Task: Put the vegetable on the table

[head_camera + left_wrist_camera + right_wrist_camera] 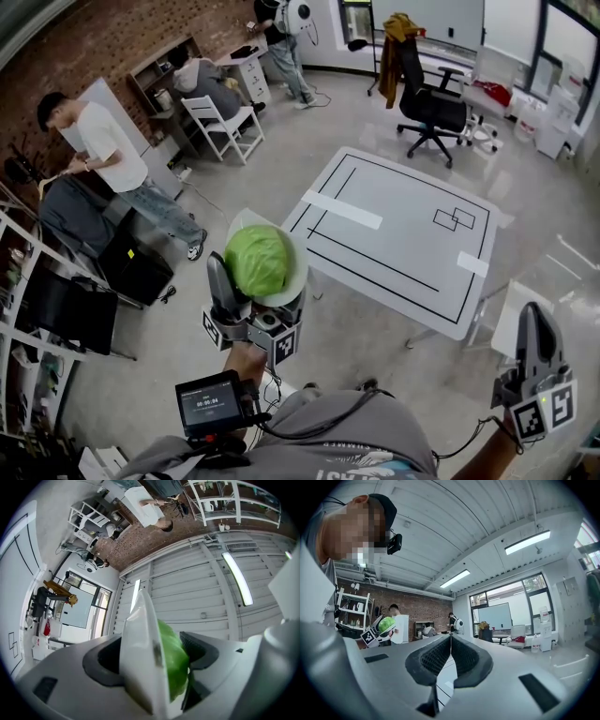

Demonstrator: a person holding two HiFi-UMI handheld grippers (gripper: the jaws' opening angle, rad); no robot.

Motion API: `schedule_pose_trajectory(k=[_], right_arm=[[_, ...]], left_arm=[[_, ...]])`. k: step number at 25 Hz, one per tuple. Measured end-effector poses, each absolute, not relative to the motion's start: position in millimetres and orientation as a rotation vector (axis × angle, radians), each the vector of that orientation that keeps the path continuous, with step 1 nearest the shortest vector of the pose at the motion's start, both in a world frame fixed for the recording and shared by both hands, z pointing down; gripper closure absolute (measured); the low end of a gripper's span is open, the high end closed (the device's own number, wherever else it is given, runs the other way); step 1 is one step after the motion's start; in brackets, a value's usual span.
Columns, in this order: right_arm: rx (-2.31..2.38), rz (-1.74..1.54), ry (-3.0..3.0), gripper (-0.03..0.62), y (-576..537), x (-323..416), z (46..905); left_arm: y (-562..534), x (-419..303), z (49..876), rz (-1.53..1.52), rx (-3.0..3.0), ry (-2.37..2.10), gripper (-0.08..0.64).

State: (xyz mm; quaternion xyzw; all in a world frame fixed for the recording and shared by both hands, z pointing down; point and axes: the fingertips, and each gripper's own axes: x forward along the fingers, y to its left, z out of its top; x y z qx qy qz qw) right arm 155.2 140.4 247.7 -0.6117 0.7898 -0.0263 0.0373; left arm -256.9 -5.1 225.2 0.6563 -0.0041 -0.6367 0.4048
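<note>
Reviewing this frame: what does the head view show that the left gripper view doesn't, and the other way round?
Head view only: the right gripper, carrying nothing, and the small black screen by the person's left wrist.

Left gripper view only: the long ceiling strip lights, and how the jaws stand, one on each side of the load.

Both: the left gripper holding the round green cabbage together with the white plate, and the white table with black lines, on which nothing has been set down yet.
</note>
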Motion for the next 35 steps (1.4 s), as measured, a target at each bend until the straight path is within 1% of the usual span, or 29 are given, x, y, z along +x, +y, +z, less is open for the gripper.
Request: schedule_pose_trajectory(k=[14, 18, 24, 35], right_arm=[[-1.889, -0.104, 2.407, 0.586, 145, 184, 257], [-1.885, -0.141, 2.412, 0.586, 138, 182, 266], [-1.913, -0.145, 2.388, 0.586, 121, 182, 263], [-1.974, -0.159, 2.352, 0.586, 65, 150, 260]], left_arm=[[-7, -223, 228, -1.570, 1.670, -0.012, 0.192], [-14, -217, 232, -1.552, 1.675, -0.019, 0.192], [-45, -209, 235, -1.522, 1.661, -0.001, 0.192], [-120, -211, 235, -1.451, 1.631, 0.069, 0.192]])
